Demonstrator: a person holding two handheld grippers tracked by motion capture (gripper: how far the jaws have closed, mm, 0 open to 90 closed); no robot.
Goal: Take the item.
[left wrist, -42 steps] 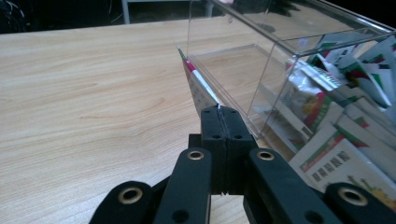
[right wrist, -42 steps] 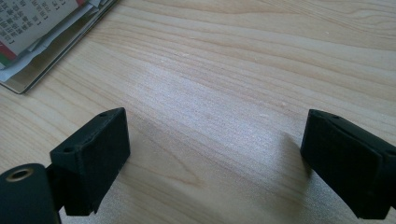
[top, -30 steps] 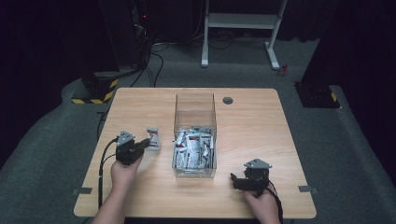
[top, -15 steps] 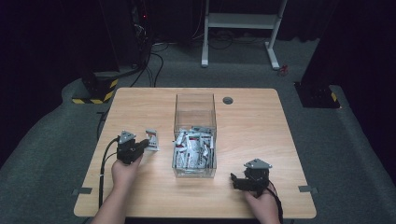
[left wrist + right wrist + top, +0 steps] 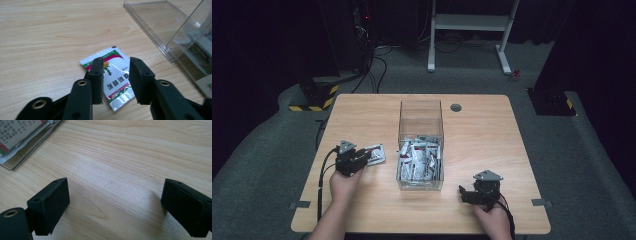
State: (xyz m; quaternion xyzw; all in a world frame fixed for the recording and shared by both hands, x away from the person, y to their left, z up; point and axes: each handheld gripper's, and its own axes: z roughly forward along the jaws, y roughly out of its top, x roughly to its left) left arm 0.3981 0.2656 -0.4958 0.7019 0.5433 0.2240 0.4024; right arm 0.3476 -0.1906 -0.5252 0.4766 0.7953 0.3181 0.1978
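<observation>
I see a clear plastic box (image 5: pixel 420 145) standing mid-worktop — tall, straight-walled, its lower part stuffed with glossy white sachets (image 5: pixel 419 159) printed in red and green. One loose sachet (image 5: pixel 112 76) of the same kind lies flat on the pale wood-grain worktop (image 5: pixel 362 112), just left of the box and toward the left edge, foil crinkled and shiny. My left gripper (image 5: pixel 115 81) sits over it, jaws parted and just been opening, the sachet between them but not pinched. My right gripper (image 5: pixel 113 206) rests near the front edge, right of the box — blocky black jaws spread wide over bare wood.
</observation>
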